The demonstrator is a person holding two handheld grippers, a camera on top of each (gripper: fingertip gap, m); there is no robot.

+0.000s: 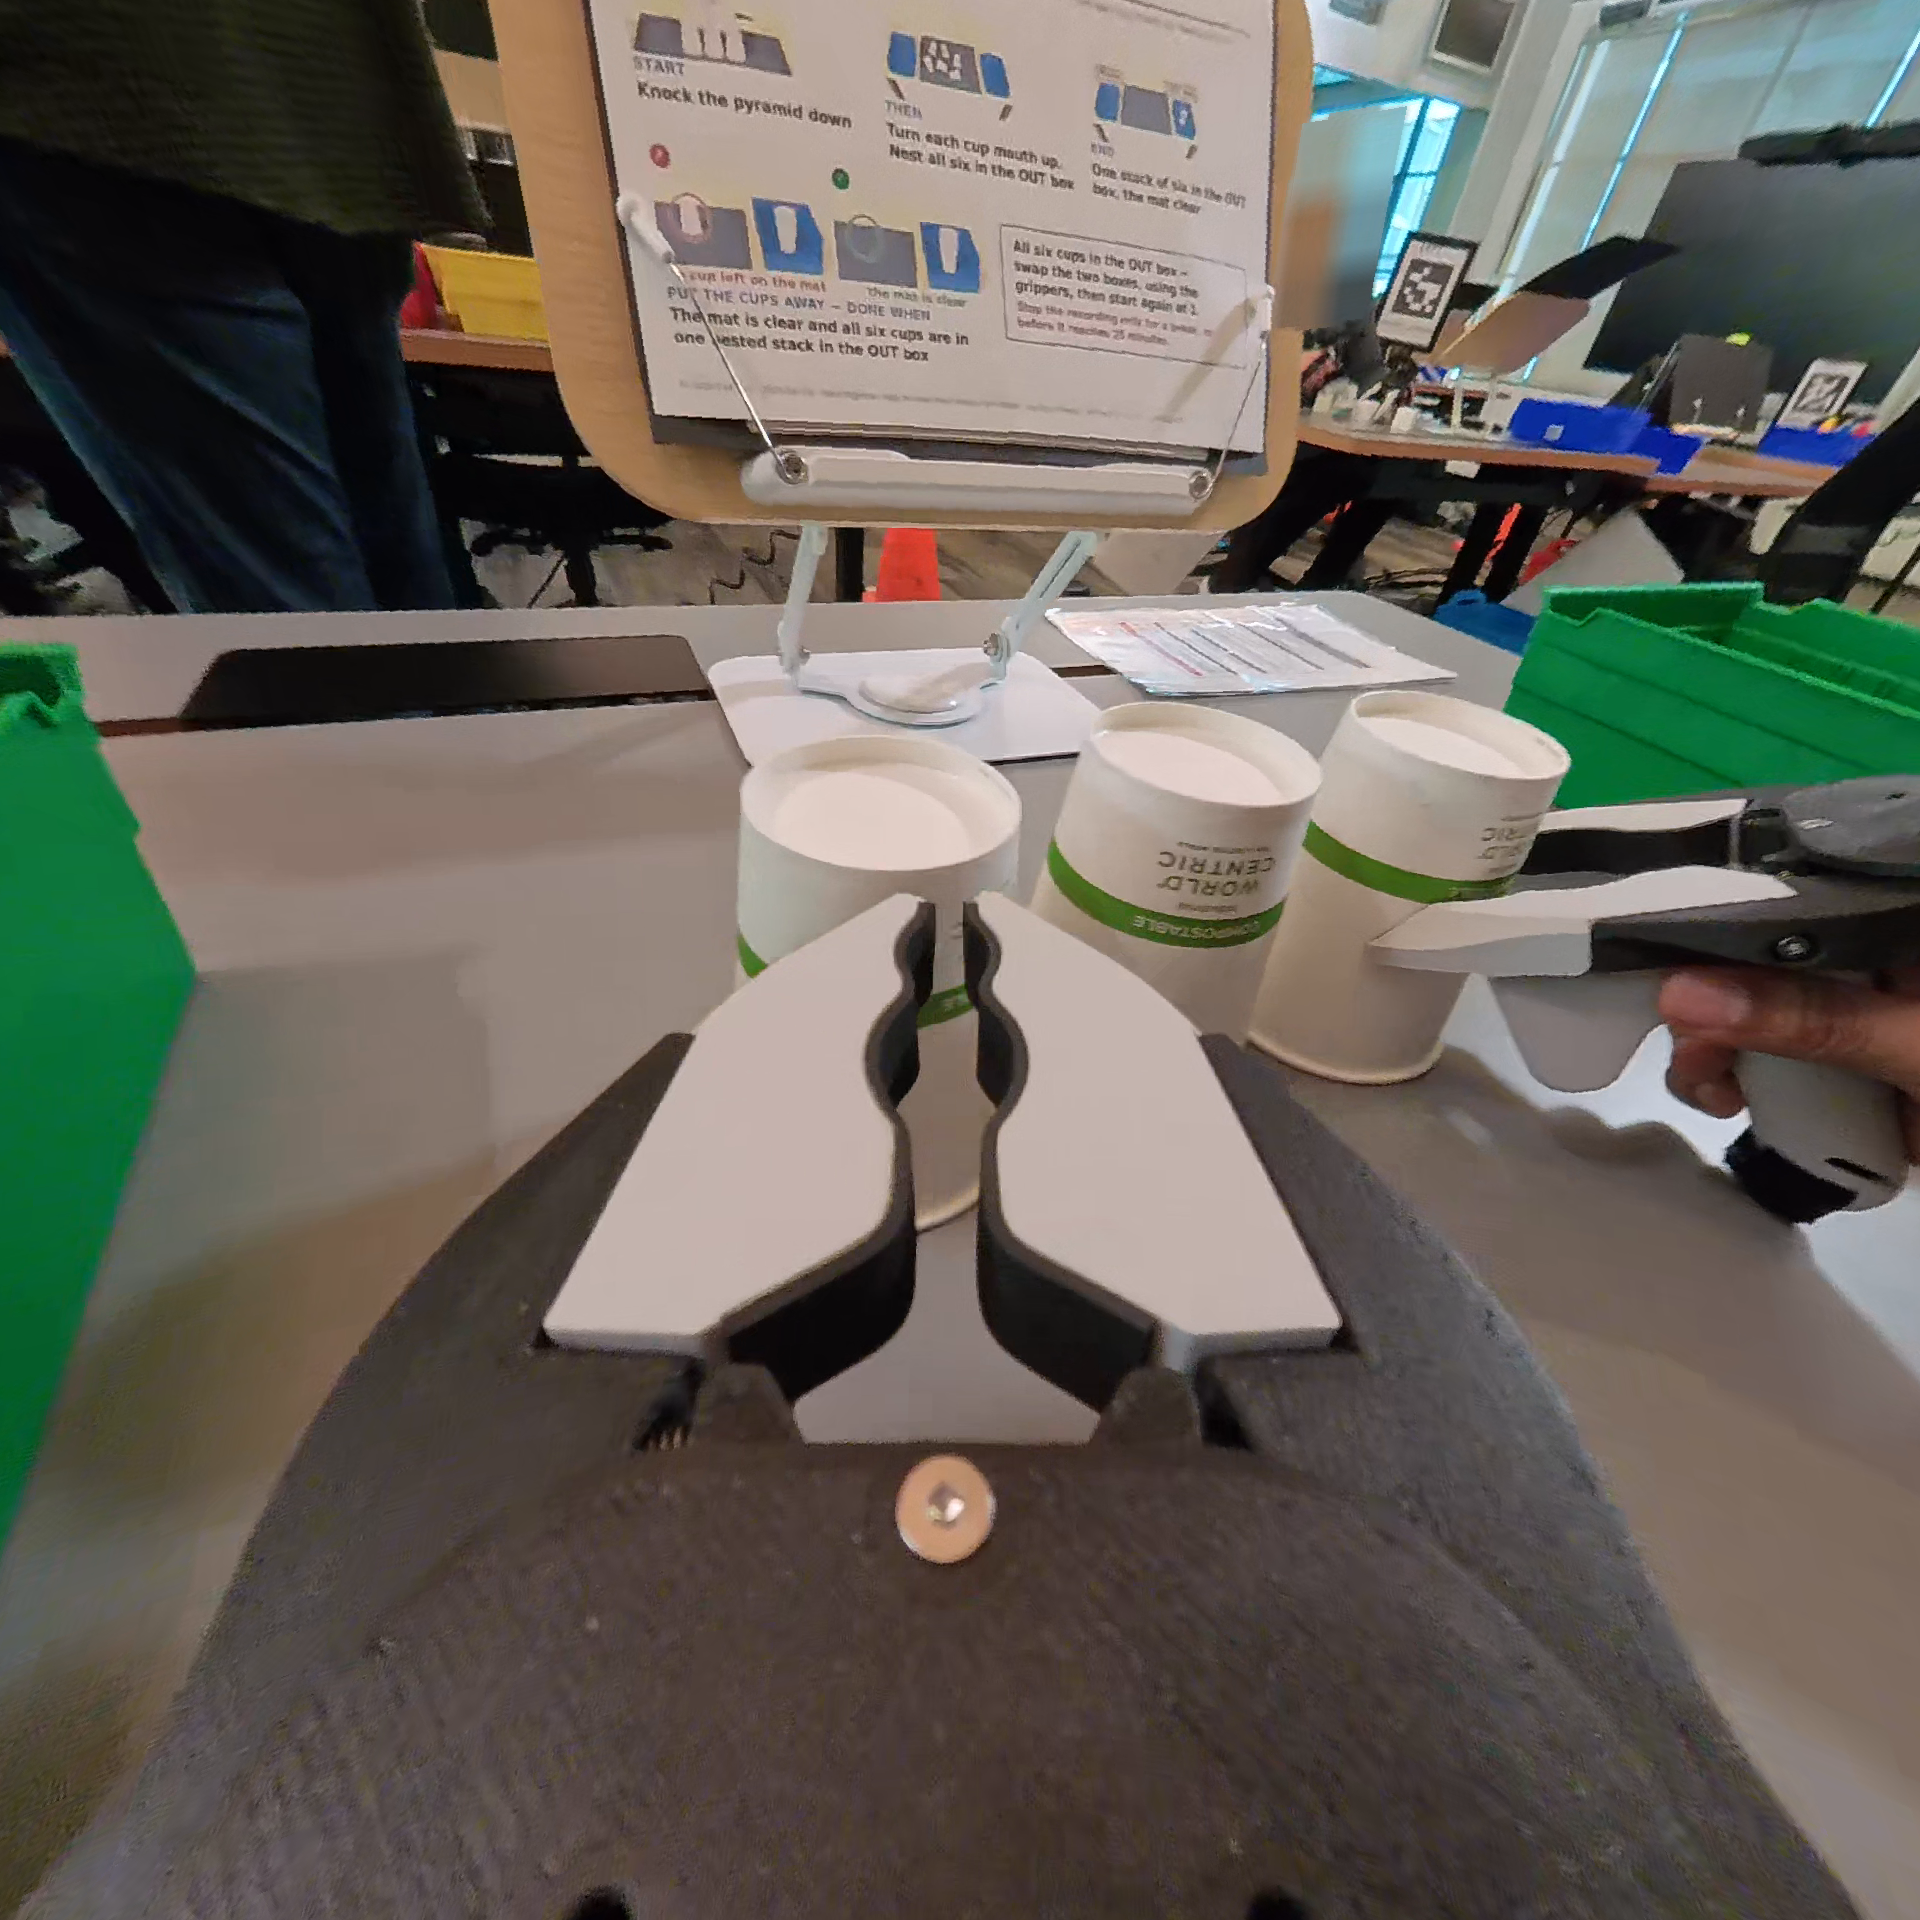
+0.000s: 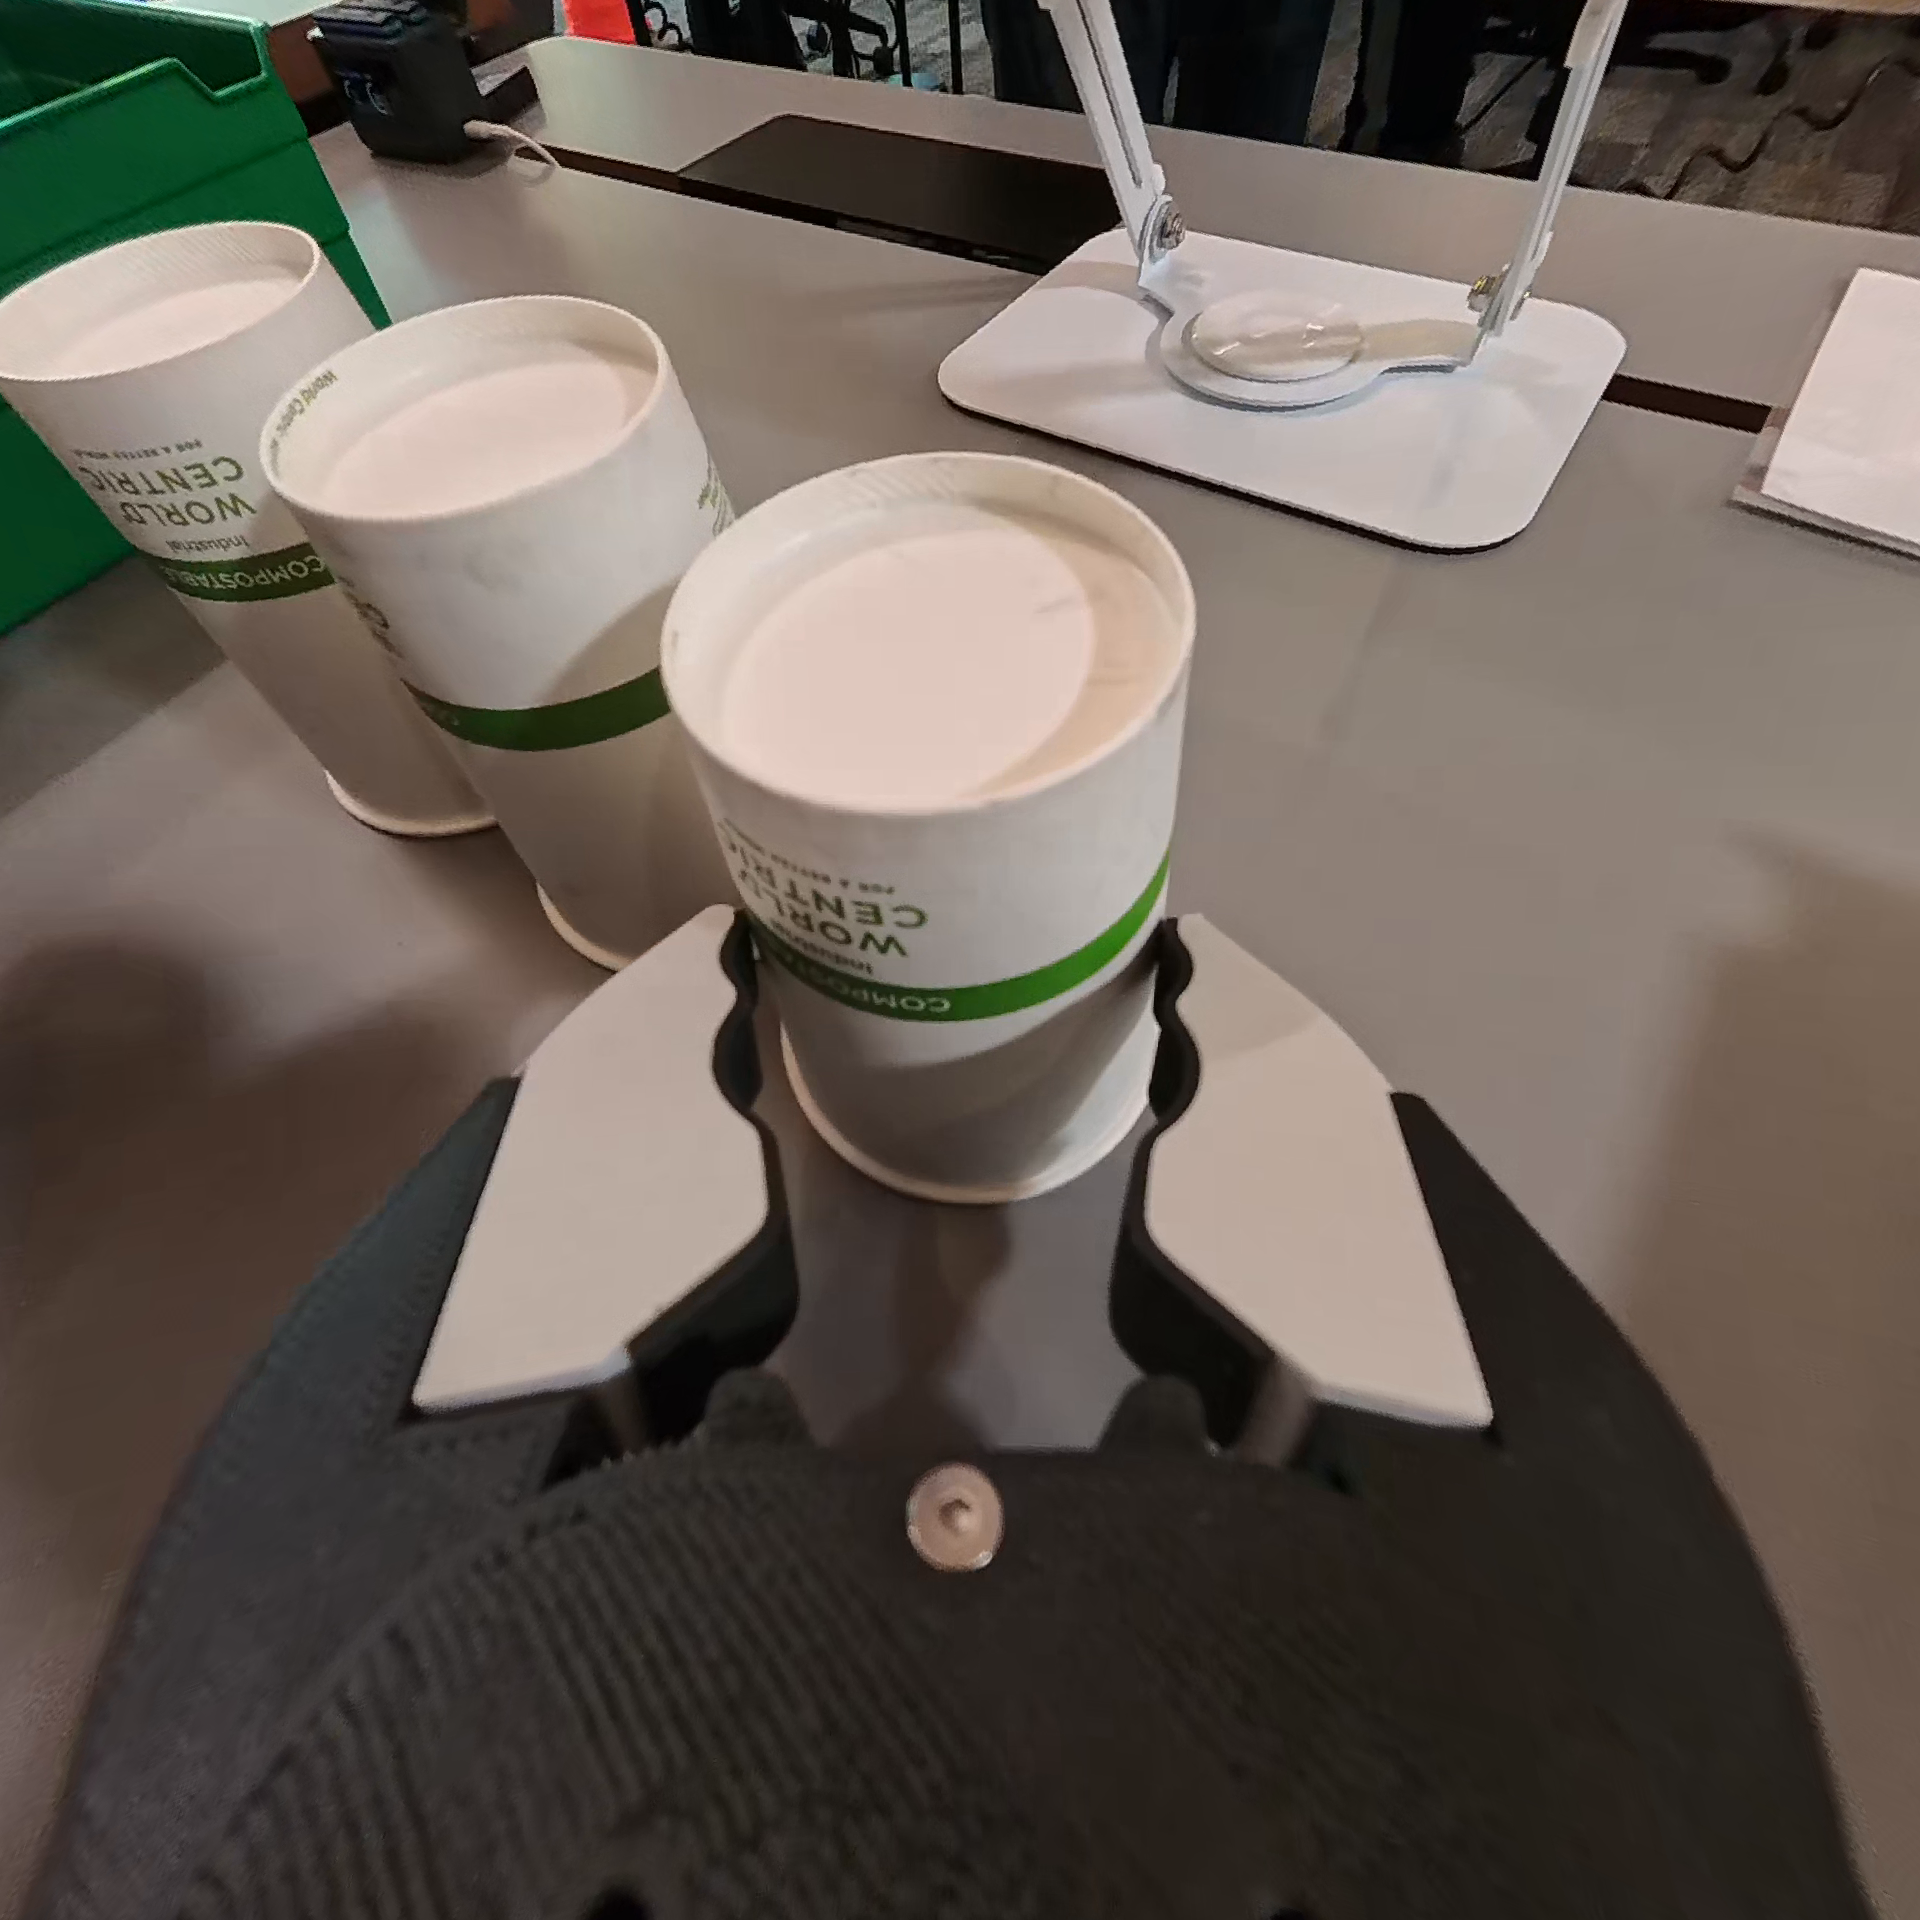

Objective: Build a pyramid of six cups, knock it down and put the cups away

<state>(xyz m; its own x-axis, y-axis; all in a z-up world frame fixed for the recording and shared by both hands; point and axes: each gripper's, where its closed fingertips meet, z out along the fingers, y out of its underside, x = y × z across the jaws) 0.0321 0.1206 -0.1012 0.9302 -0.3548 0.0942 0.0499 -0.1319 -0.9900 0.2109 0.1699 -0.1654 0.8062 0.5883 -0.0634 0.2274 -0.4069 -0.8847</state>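
Right tool (image 2: 956, 971), fingers spread, straddles an upturned paper cup (image 2: 935, 790) on the grey desk (image 2: 1455, 935); two more cups stand at ten o'clock. Left tool (image 1: 945, 914) is pressed nearly together.

Printed matter appears on four items.
1. Paper cups (image 2: 914, 935): green and grey lettering above a green lettered band, inverted, as the cups stand mouth down.
2. Instruction sheet (image 1: 935, 208) on the wooden stand (image 1: 540, 260): black text and small diagrams.
3. Laminated sheet (image 1: 1247, 649) on the table (image 1: 416, 852): print too small to read.
4. Marker boards (image 1: 1423, 291) in the background: black-and-white patterns.
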